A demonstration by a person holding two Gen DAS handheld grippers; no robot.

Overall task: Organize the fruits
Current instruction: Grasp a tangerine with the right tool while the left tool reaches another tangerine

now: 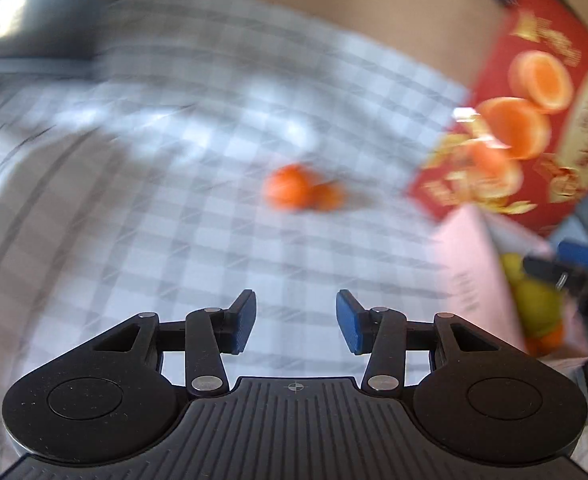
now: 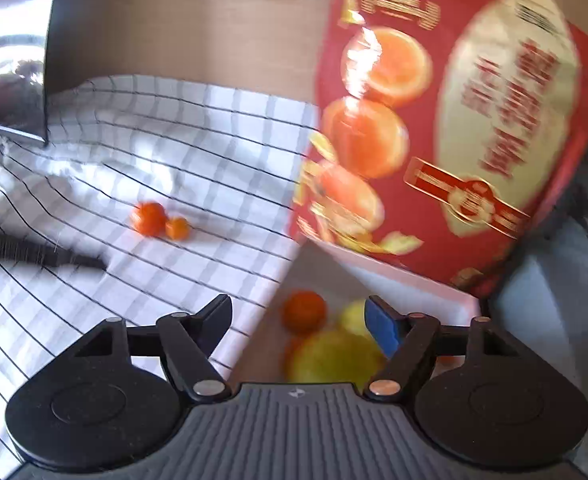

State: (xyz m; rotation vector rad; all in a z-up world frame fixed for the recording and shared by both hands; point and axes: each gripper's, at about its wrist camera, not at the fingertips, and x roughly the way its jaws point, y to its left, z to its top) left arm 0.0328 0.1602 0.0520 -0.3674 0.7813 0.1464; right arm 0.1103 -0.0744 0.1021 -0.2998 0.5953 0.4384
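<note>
Both grippers' fingers (image 1: 250, 320) gape empty; oranges (image 1: 290, 188), seemingly two, lie beyond.

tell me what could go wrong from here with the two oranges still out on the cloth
1. The two oranges lie touching on the cloth; gripping the bigger one may knock the smaller one rolling.
2. The left gripper is open and empty but its view is blurred; a fast reach could miss them.
3. The right gripper hangs open over the box of fruit, so a left drop there could clash with it.
</note>
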